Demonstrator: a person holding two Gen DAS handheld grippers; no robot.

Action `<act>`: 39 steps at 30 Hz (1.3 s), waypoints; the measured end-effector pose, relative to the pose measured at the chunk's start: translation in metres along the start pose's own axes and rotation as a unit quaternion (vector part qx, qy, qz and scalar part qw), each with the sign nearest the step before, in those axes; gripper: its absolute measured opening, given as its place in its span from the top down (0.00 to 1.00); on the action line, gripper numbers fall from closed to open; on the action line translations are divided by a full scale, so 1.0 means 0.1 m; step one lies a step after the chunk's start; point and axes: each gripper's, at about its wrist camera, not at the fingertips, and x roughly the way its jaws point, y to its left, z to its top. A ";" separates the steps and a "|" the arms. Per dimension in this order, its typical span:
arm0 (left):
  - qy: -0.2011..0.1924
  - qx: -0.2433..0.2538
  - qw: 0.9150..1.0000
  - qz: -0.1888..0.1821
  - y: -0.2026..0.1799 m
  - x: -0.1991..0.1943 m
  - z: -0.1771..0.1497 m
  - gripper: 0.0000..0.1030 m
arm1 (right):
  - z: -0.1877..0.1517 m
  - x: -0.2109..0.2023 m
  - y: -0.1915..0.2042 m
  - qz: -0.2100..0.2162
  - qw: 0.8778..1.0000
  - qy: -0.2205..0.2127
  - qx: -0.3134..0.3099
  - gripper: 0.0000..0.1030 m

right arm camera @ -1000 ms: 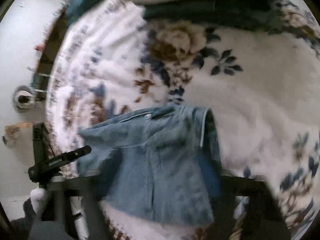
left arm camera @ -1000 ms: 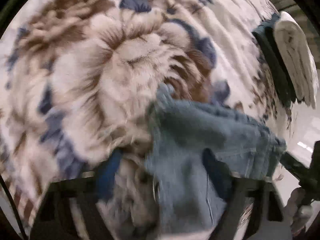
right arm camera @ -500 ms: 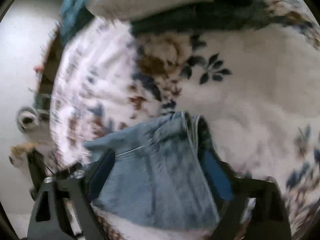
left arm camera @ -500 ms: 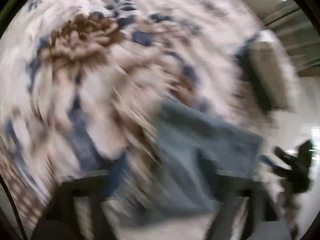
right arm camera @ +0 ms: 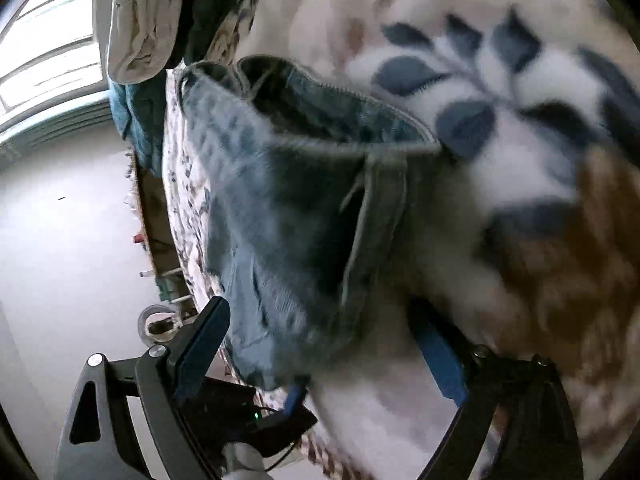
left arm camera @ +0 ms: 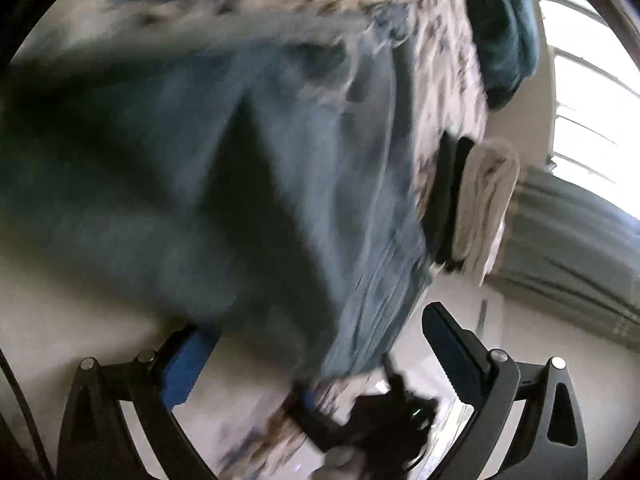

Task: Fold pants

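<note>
Both cameras have swung close over the denim shorts (right arm camera: pixel 304 216), jaws wide and empty, so the loose fold on the floral blanket (right arm camera: pixel 500 92) may spring open.

Folded stack (right arm camera: pixel 140 20) beyond jeans (right arm camera: pixel 288 208)

One pair of denim pants (right arm camera: pixel 288 216) and one floral blanket (right arm camera: pixel 520 128). One cream folded cloth (right arm camera: pixel 140 20), one teal cloth (left arm camera: pixel 504 28). Two grippers: left gripper (left arm camera: pixel 316 344), right gripper (right arm camera: pixel 320 344).

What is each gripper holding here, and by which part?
Neither visibly holds anything. The left gripper and right gripper both show spread fingers around the folded denim pants on the floral blanket, without clamping.
</note>
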 end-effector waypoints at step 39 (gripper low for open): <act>-0.076 0.063 0.991 0.091 -0.69 0.41 0.74 0.74 | -0.04 0.16 -0.01 0.022 0.998 -0.015 0.048 0.49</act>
